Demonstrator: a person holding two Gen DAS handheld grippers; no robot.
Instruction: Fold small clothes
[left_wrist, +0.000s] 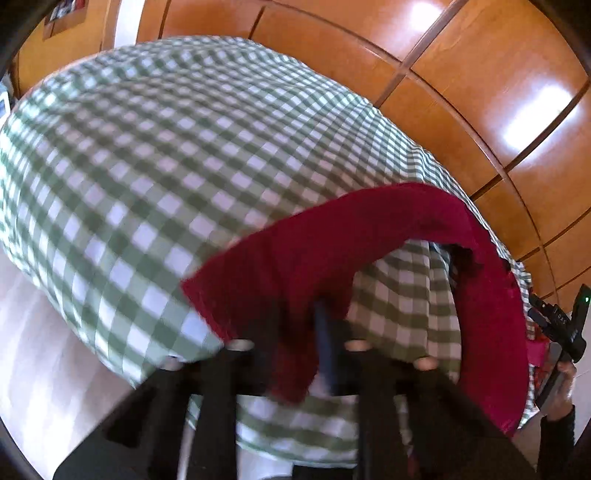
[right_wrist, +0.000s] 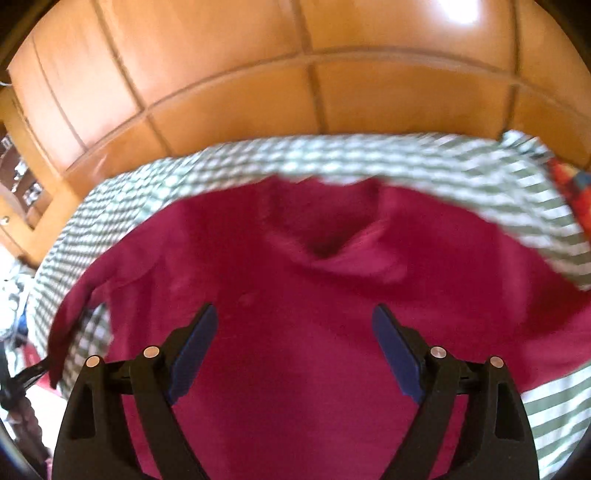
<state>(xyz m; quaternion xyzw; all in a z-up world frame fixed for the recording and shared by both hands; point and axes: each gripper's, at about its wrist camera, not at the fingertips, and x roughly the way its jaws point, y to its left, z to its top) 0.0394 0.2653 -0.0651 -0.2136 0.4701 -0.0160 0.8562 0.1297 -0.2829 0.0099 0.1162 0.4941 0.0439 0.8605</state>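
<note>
A dark red garment (right_wrist: 295, 295) lies on the green and white checked tablecloth (left_wrist: 166, 147). My left gripper (left_wrist: 325, 325) is shut on an edge of the red garment (left_wrist: 295, 266) and holds it lifted, so the cloth arches off to the right. My right gripper (right_wrist: 295, 332) is open, its blue pads (right_wrist: 195, 350) spread wide just above the garment's flat body, holding nothing. The garment's neck opening (right_wrist: 328, 251) shows beyond the right gripper. The right gripper also shows in the left wrist view (left_wrist: 561, 332) at the far right edge.
Orange-brown floor tiles (right_wrist: 229, 74) lie beyond the table's far edge. A colourful red and blue cloth (right_wrist: 569, 192) sits at the table's right end. Cluttered items (right_wrist: 14, 295) stand off the table's left side.
</note>
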